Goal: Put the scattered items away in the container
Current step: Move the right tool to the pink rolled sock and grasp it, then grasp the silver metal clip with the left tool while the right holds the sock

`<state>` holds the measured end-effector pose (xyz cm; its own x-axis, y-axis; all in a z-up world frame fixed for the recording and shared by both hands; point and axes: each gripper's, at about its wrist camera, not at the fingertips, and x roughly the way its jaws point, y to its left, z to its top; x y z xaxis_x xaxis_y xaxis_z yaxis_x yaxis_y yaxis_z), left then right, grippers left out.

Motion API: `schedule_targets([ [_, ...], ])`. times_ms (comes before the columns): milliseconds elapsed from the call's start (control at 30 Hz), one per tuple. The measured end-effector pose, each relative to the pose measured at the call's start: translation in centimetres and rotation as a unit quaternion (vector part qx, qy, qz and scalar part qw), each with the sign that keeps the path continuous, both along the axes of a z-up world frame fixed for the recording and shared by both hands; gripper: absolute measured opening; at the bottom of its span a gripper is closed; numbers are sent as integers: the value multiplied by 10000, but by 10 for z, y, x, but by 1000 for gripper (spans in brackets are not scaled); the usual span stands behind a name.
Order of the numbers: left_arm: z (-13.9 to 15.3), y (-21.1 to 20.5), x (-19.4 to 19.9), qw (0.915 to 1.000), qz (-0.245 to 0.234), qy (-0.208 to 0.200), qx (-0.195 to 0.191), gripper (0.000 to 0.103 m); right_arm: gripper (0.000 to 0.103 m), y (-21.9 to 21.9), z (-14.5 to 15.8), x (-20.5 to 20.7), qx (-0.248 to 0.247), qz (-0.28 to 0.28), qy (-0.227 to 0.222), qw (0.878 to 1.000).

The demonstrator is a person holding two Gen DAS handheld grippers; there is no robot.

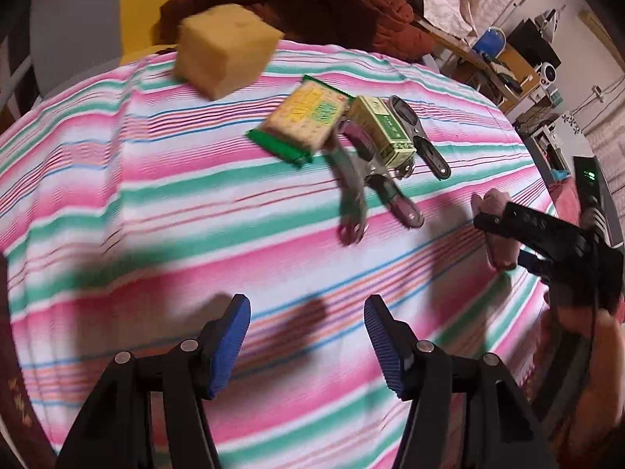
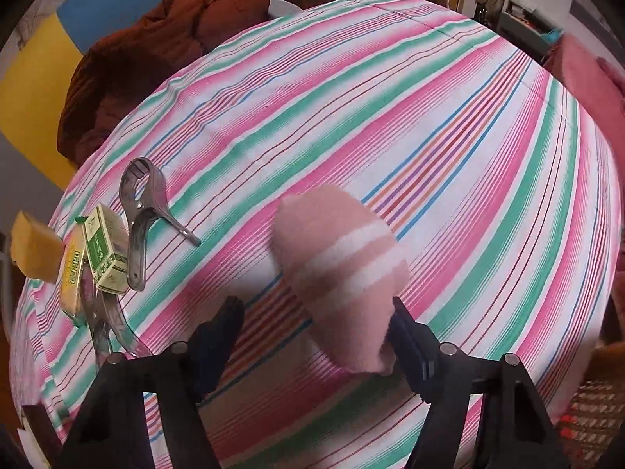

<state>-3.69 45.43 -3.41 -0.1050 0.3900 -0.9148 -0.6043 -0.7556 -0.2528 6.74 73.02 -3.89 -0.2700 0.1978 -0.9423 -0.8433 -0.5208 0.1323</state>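
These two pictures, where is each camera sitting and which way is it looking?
Left wrist: on the left gripper, looking down at the striped cloth; its open fingers show, as does the right gripper.
Right wrist: on the right gripper, looking down at a pink sock between its fingers.
Both show: the sock, sponge, green box.

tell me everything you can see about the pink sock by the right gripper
The pink sock is soft, fuzzy fabric, rolled into a plump oval bundle with two white bands across it. It lies on the striped cloth, between the right gripper fingers; one finger touches its side, the other stands clear. It is apart from the other items.
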Motion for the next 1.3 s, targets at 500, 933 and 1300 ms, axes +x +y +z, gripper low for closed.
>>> schedule_targets([
  [500, -15, 69, -15, 9933, -328, 975, -520, 40, 51, -14, 4, -3, 50, 433, 105, 9990],
  [933, -13, 26, -2, 9903, -837, 1095, -158, 5, 46, -18, 4, -15, -26, 749, 226, 9969],
  [1300, -12, -48, 13, 9936, -557, 975, 134, 4, 37, -49, 2, -38, -130, 1567, 275, 9872],
])
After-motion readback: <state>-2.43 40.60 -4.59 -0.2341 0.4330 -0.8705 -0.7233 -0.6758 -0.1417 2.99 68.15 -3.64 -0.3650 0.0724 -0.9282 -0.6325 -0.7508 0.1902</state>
